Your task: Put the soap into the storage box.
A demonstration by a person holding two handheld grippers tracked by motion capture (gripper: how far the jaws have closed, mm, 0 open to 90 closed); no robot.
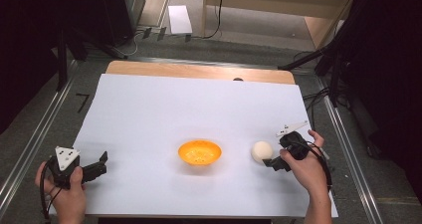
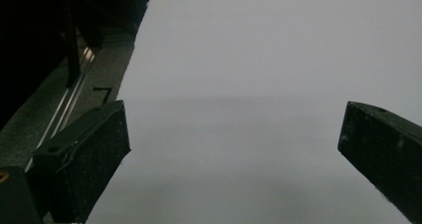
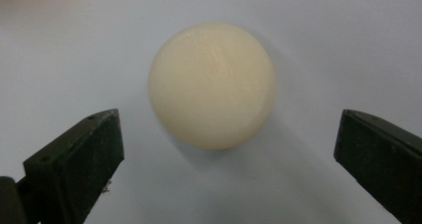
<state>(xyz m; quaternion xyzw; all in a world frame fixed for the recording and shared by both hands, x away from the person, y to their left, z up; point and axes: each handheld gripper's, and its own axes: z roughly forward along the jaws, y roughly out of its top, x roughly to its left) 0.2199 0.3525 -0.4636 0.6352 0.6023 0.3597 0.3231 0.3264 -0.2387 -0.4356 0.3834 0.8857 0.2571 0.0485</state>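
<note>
On the white sheet that covers the table (image 1: 149, 109), a cream-coloured ball (image 1: 262, 151) lies at the right, just beside an orange bowl (image 1: 199, 152) that sits near the middle of the sheet's near half; ball and bowl are close but apart. The right hand-held gripper (image 1: 271, 162), held in the person's right hand (image 1: 306, 169), points leftward at the ball and sits right next to it. In the right gripper view its jaws stand wide apart, with the ball (image 3: 212, 84) resting on the sheet just ahead of them and centred on the gap; neither jaw touches it. The left hand-held gripper (image 1: 99, 165) is held in the left hand (image 1: 64, 194) near the sheet's near left corner, well apart from the bowl. Its jaws are also spread wide with nothing between them, and the left gripper view looks past them over bare white sheet toward the table's left edge and a metal rail (image 2: 69, 104) beside it.
</note>
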